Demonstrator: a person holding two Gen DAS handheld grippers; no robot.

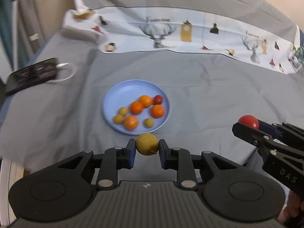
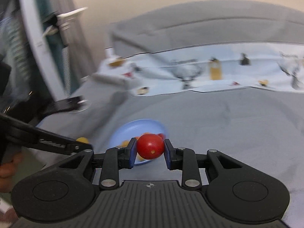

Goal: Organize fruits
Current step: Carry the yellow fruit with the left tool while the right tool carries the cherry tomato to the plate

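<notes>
grey cloth is covering the whole work surface, with a white printed fabric strip showing deer heads and small figures lying along its far edge. near the middle a round pale blue plastic plate is sitting on the cloth, holding four round orange citrus fruits, three small yellowish-brown round fruits and one small red tomato at its far right side.

i am gripping a rough-skinned yellowish-brown round fruit in my left gripper, its blue pads pressing on both sides; it is hovering just before the plate's near rim. my right gripper is clamping a smooth round red cherry tomato between its blue pads (the view is blurred), sitting to the right of the plate in the left wrist view.

off to the far left a flat black device with a white cable loop is lying on the cloth.
</notes>
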